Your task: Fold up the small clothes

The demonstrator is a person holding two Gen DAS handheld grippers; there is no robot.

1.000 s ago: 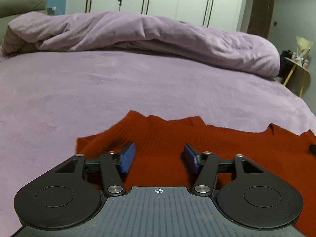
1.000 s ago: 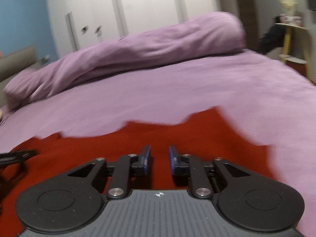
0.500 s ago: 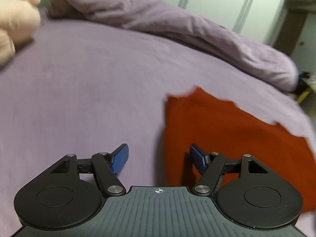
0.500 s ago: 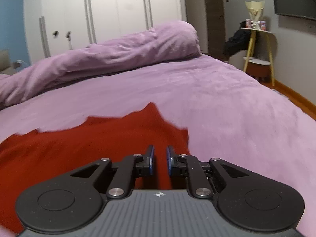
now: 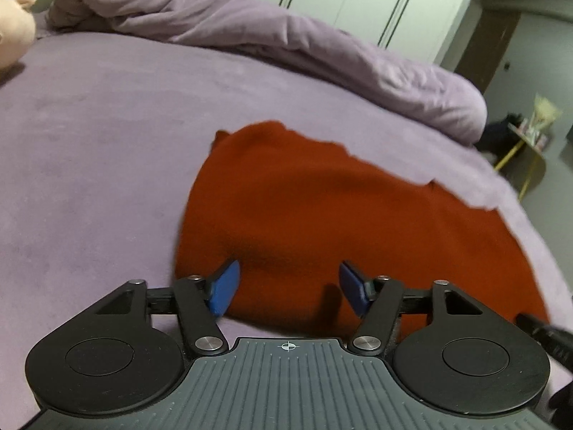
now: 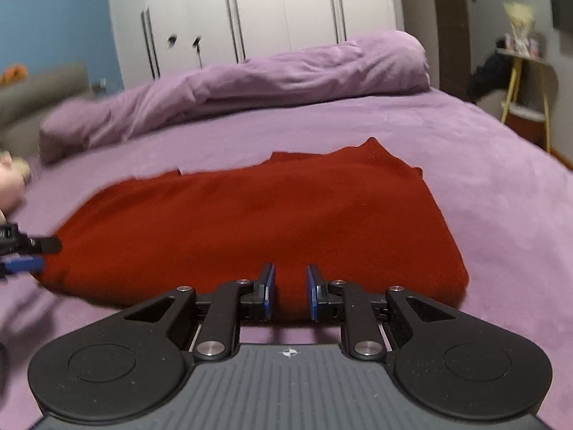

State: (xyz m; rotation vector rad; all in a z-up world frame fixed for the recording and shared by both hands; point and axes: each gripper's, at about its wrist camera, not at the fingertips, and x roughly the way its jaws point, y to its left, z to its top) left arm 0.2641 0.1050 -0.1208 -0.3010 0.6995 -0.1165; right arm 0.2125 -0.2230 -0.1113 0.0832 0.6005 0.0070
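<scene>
One red garment (image 6: 258,222) on the bed (image 6: 483,186), two grippers at its near edge.
From the left: one plush toy (image 5: 14,32); the left gripper (image 5: 286,288), jaws wide but closing, nothing pinched; one folded garment; the right gripper (image 6: 289,292), jaws narrowly apart, gripping nothing; behind, one rolled duvet (image 6: 272,79).

The left gripper (image 5: 286,286) and the right gripper (image 6: 290,292) look alike: black linkage arms on round black discs, silver screw heads at the pivots, blue pads (image 5: 224,292) on the fingers, and a ribbed grey body bearing a small white crosshair mark.
</scene>
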